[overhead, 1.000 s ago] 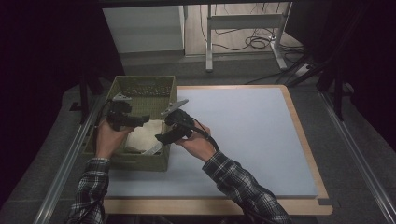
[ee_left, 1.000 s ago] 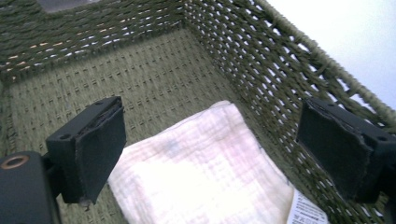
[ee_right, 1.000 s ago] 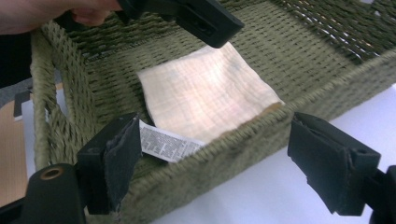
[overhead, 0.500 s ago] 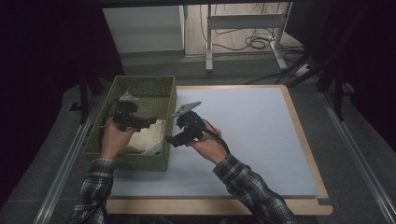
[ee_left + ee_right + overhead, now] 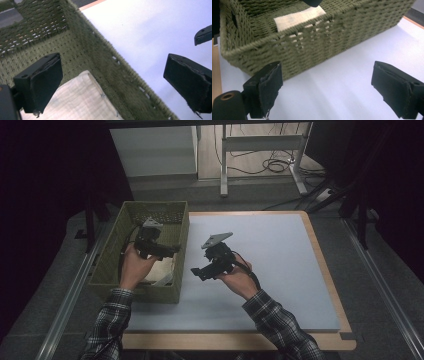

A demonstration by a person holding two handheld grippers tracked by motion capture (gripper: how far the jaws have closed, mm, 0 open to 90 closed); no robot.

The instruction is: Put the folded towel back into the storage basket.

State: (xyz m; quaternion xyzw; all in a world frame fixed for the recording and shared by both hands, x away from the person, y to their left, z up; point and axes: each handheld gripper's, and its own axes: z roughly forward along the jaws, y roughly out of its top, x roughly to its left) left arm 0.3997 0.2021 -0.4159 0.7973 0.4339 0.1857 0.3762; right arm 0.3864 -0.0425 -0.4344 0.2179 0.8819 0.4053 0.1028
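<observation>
A green woven basket (image 5: 107,257) stands at the table's left with a folded cream cloth (image 5: 160,270) lying in it. My left gripper (image 5: 172,251) hovers over the basket's right side. In the left gripper view its jaws (image 5: 117,83) stand wide above the cloth (image 5: 80,100) and the basket wall (image 5: 105,57), nothing between them. My right gripper (image 5: 199,272) hangs over the pale mat just right of the basket. Its jaws (image 5: 327,92) face the basket's side (image 5: 312,42), empty. Both pairs of jaws have just been opening.
The pale blue mat (image 5: 270,260) covers the table, framed by a wooden edge (image 5: 320,255). Beyond the table stand a desk frame (image 5: 295,165) and floor cables (image 5: 272,166). Dark surroundings flank both sides.
Both hands have shifted right in the high view. The right gripper has come away from the basket out over the mat; the left has moved toward the basket's right wall.
</observation>
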